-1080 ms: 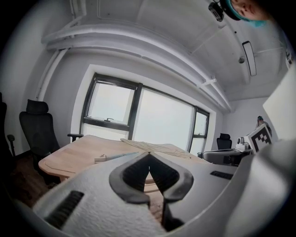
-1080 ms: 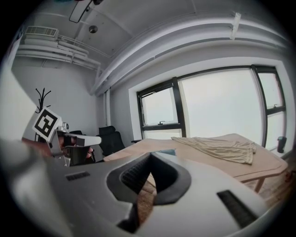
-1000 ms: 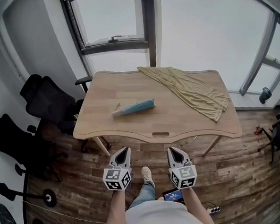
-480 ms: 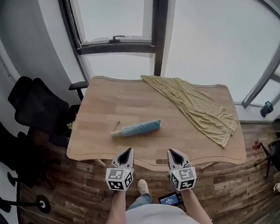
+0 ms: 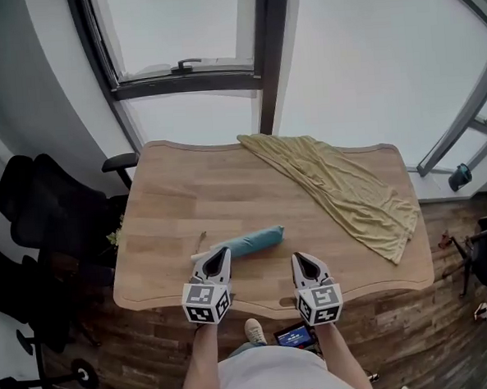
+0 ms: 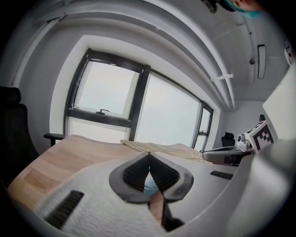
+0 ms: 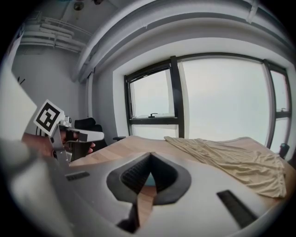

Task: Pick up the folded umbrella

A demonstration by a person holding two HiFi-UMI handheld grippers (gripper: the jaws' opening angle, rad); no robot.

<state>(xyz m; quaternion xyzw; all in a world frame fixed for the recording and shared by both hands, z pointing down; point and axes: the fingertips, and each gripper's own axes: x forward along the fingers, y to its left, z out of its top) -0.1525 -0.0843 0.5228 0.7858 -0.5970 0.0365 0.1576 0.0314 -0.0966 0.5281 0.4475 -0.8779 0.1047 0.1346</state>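
Note:
A folded teal umbrella [image 5: 245,244] with a pale handle at its left end lies on the wooden table [image 5: 178,193], near the front edge. My left gripper [image 5: 217,255] is shut and empty, its tip just short of the umbrella's handle end. My right gripper [image 5: 305,261] is shut too, over the table's front edge, to the right of the umbrella. In the left gripper view a sliver of teal umbrella [image 6: 149,186] shows behind the closed jaws. The right gripper view shows a bit of teal umbrella [image 7: 150,179] the same way.
A yellowish cloth [image 5: 342,188] is draped over the table's right half. Black office chairs [image 5: 47,218] stand to the left of the table. Large windows [image 5: 184,37] rise behind it. A phone [image 5: 295,336] lies on the wooden floor near a shoe [image 5: 253,330].
Both grippers have come forward from over the floor to the table's front edge. The table and umbrella now sit closer in view. Both jaws stayed shut.

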